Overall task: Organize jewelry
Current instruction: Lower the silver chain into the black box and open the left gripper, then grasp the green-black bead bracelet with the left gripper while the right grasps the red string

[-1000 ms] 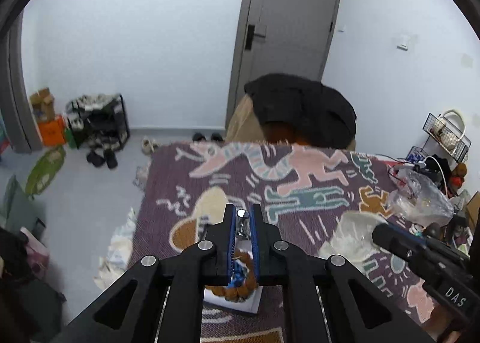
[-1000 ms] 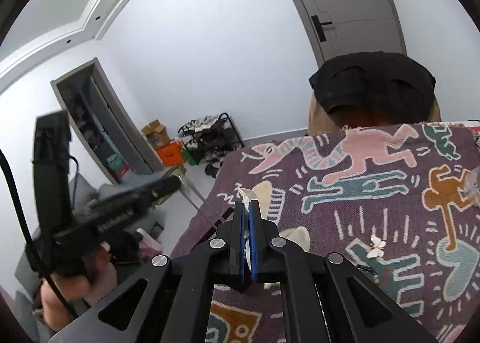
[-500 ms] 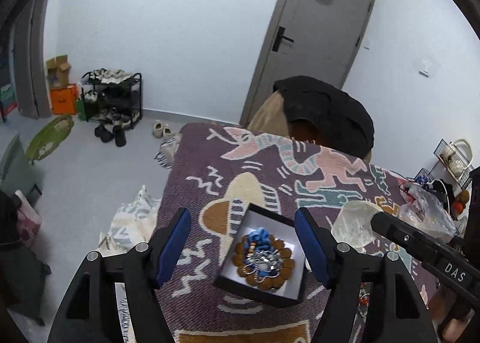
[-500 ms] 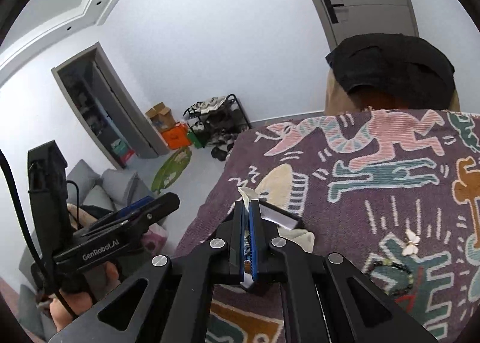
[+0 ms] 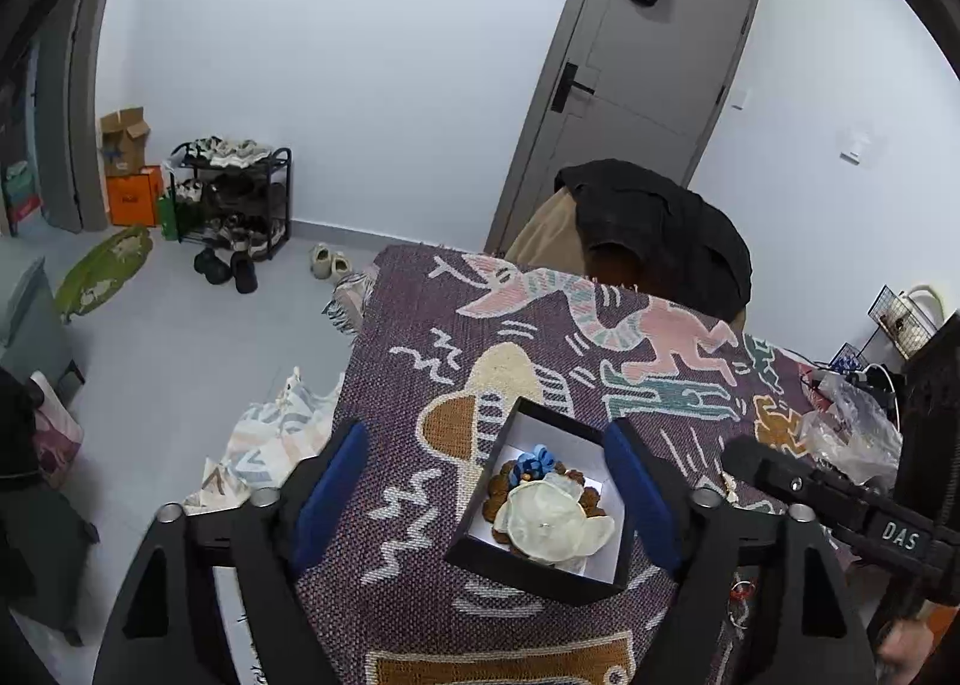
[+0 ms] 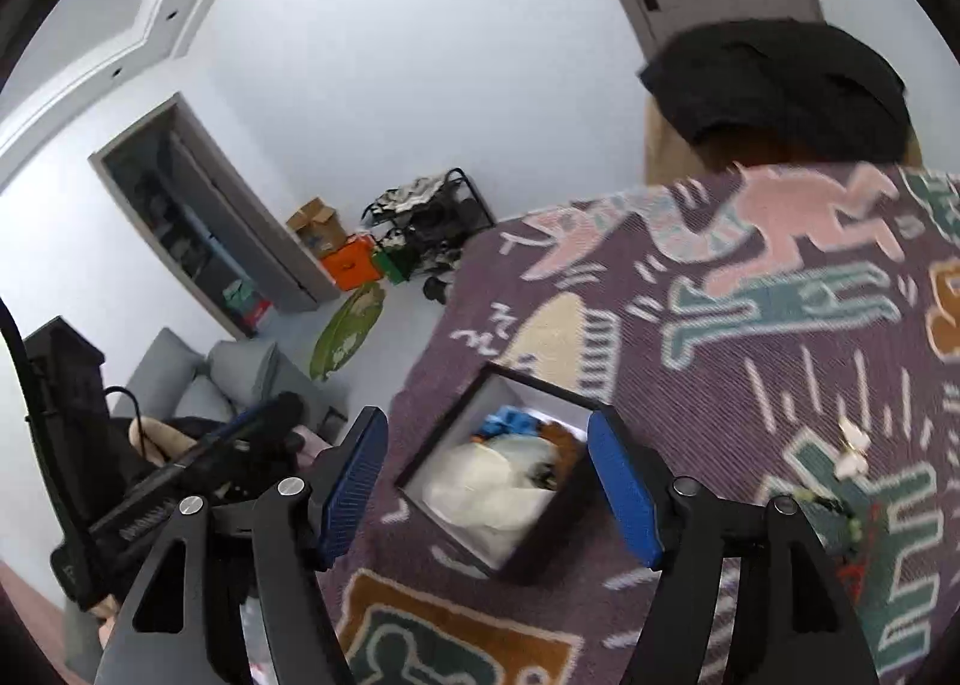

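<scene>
Both tongs stood wide open and held nothing. The left tongs (image 5: pixel 486 496) hovered over a small black jewelry box (image 5: pixel 540 565) with a white lining, its blue-padded fingers (image 5: pixel 327 490) spread to either side of the box and clear of its walls. The box sat on a purple patterned cloth (image 5: pixel 540 325) that covered the bench, near the cloth's front left part. Inside the box lay a brown beaded bracelet (image 5: pixel 591 496) with a blue knot (image 5: pixel 534 460) at its far side, and a pale translucent pouch (image 5: pixel 555 523) rested on top, covering most of the beads. From the right wrist view the right tongs (image 6: pixel 489 496) also framed the same box (image 6: pixel 540 556), which appeared between the fingers, slightly blurred, with the pale pouch (image 6: pixel 486 484) and a bit of blue (image 6: pixel 507 421) showing within. Farther right on the cloth (image 6: pixel 750 415) lay a small white butterfly-shaped piece (image 6: pixel 852 448) and, just beside it, a string of dark beads (image 6: pixel 840 505), both well apart from the box. In the left wrist view a crumpled clear plastic bag (image 5: pixel 852 433) lay at the cloth's right edge, beyond the black body of the other handheld tool.
</scene>
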### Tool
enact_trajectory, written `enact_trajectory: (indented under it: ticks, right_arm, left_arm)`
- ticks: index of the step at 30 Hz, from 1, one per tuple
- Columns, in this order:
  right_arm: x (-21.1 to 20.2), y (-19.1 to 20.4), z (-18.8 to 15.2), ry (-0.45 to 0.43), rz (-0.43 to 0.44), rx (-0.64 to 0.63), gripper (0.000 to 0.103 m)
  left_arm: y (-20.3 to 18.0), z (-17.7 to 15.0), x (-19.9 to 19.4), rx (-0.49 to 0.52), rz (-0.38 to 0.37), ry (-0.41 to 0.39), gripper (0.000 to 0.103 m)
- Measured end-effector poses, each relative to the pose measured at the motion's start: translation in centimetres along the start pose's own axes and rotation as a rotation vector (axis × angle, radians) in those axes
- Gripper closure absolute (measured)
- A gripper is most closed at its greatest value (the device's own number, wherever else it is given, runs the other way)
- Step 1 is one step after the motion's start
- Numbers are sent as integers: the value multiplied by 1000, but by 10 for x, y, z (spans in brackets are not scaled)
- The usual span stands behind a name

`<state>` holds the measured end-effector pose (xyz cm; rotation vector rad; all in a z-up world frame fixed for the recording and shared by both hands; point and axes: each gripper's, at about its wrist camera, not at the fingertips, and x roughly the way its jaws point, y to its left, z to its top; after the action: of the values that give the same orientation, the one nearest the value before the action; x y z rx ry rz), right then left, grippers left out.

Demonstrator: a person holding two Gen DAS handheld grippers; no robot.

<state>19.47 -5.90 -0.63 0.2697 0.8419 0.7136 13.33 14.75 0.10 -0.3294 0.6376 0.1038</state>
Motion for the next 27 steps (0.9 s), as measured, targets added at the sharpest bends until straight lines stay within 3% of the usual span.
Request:
enact_trajectory:
  ticks: [4, 8, 19, 27]
  right_arm:
    - [-15, -25, -8, 3, -24, 34, 33]
    - [-36, -49, -16, 1, -61, 51, 24]
    - [-94, -104, -36, -26, -143, 84, 23]
    - [-103, -131, -52, -7, -186, 104, 23]
  left_arm:
    - [-11, -4, -2, 12, -20, -15, 10]
    - [-27, -9, -2, 35, -41, -12, 9]
    - [-76, -29, 1, 118, -95, 25, 9]
    - [-105, -43, 6, 171, -123, 58, 9]
